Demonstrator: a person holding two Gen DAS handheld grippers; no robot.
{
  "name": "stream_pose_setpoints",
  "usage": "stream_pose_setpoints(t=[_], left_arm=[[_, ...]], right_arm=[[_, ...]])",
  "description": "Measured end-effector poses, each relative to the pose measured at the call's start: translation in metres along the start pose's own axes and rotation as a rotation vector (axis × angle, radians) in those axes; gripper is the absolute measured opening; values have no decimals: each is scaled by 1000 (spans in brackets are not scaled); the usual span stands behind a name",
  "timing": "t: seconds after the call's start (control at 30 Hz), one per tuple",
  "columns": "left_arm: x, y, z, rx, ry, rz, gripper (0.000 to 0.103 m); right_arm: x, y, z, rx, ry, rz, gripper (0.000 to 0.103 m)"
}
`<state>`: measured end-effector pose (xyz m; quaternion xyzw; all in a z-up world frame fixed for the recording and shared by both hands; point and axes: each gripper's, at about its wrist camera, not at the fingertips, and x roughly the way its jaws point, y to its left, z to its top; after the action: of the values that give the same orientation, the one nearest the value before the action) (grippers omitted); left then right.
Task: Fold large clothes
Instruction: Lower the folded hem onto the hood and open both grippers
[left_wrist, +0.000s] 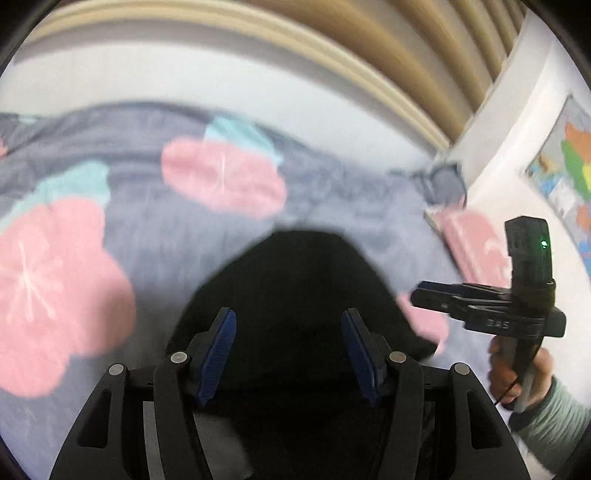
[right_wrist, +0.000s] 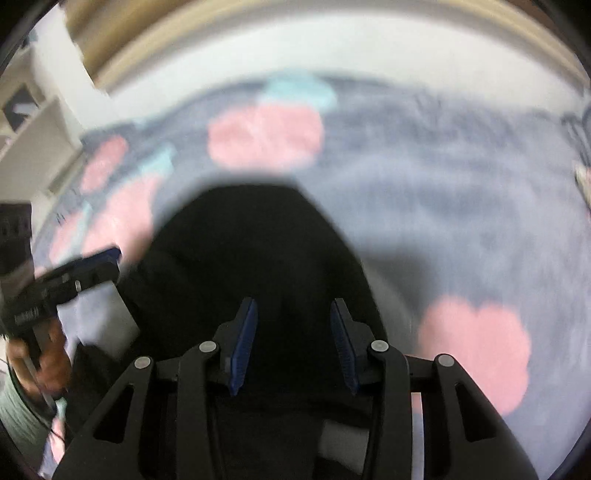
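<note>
Black fabric is lying heaped on a bed, where a person is working 2 handheld grippers over a dark garment (left_wrist: 295, 280) spread across a grey bedspread (left_wrist: 155, 236) printed with pink flowers. The left gripper (left_wrist: 288, 354) is standing with its jaws about half open, and the right gripper (right_wrist: 293, 343) with its jaws a little narrower, cloth showing between both pairs though no pad is visibly pressing it. Folding it well likely means pinching 2 matching edges and moving them evenly. Motion blur is hiding the garment's seams and shape.
</note>
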<state>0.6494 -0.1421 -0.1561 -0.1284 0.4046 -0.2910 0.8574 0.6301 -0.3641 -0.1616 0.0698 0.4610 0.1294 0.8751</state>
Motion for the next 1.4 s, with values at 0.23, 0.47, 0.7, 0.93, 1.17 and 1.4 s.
stream_pose_setpoints(t=[0.23,0.47,0.7,0.93,1.17,1.4], left_arm=[[81,25,-17,-72,171,145,61],[91,39,-32,-66,176,158,61],[37,22,-19,-42,96,67,61],[69,31,-34,-32,233,191,61],[52,30,-24,13,182,141,61],[28,54,27,14,88,92,77]], right_arm=[[103,13,40,-33,124,3,44],[136,3,7,-48,169,-25,44],[27,-1,-19,-81,89,-4,44],[62,-33,-81,-31,271,-51,44],[51,-41,-72,-10,270,1,45],[40,-53,-29,-13,201,49,66]])
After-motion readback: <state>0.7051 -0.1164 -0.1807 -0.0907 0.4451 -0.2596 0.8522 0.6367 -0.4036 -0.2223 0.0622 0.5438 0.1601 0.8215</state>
